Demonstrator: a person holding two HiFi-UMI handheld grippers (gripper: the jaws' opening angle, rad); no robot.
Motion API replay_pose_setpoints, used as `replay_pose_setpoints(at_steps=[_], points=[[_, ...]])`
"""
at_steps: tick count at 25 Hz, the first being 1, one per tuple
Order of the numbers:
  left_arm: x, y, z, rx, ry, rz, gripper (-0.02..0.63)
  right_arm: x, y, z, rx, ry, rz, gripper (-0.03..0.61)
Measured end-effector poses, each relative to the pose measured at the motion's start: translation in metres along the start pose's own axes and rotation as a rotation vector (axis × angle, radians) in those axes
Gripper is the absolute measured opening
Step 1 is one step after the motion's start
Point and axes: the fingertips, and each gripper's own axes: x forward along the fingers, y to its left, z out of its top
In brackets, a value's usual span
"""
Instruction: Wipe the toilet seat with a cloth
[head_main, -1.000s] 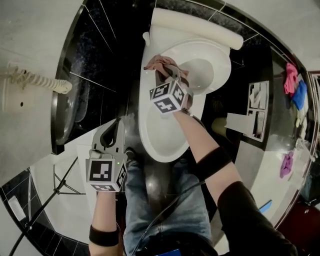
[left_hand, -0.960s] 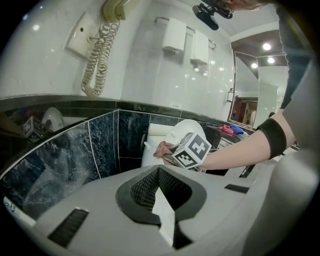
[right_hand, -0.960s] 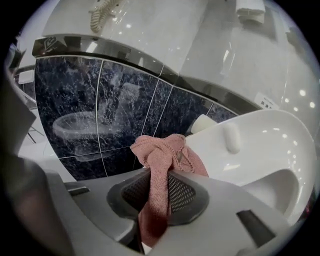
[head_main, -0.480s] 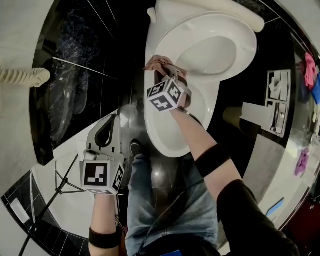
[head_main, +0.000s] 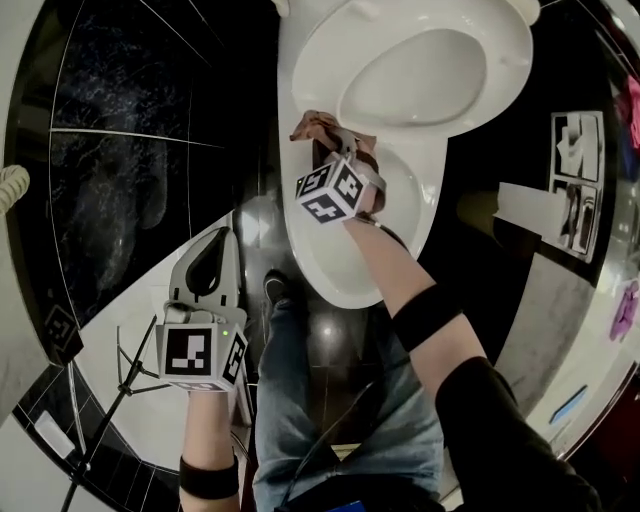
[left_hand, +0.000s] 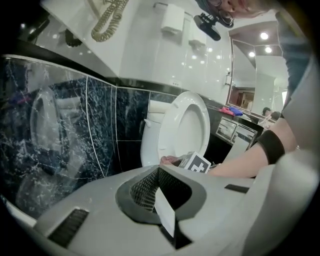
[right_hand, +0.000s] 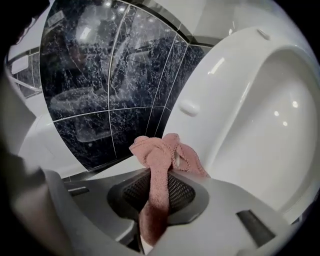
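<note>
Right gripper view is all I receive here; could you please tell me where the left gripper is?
Observer: The left gripper hangs to the left of the toilet seat, apart from it.
Operator: Is it carrying anything?
Observer: No, its jaws are together with nothing between them.
Operator: And where on the seat is my cloth?
Observer: The cloth, pinched in the right gripper, is at the seat's left edge, close to the raised lid.
</note>
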Motion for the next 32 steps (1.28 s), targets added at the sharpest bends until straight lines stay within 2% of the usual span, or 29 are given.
replay_pose_setpoints(at_steps=[4,7,14,17,26,32], points=[[0.010,-0.013,-0.003,0.008,0.010,-0.024,0.002,-0.001,0.002,-0.014,-0.056,0.009,-0.005,0.098],[0.018,-0.017,-0.001,0.010,0.011,-0.032,0.002,-0.001,-0.001,-0.028,-0.051,0.031,-0.007,0.098],[0.024,-0.025,0.000,0.023,0.013,-0.043,0.002,-0.005,-0.022,-0.071,0.124,0.084,-0.053,0.097],[0.023,-0.028,0.000,0.025,0.016,-0.049,0.002,-0.009,-0.029,-0.079,0.157,0.091,-0.069,0.097],[0.020,-0.044,0.005,0.035,0.012,-0.063,0.002,-0.034,-0.041,-0.078,0.157,0.077,-0.059,0.098],[-0.002,-0.065,0.029,0.028,0.008,-0.071,0.002,-0.102,-0.055,-0.059,0.207,0.023,-0.033,0.098]])
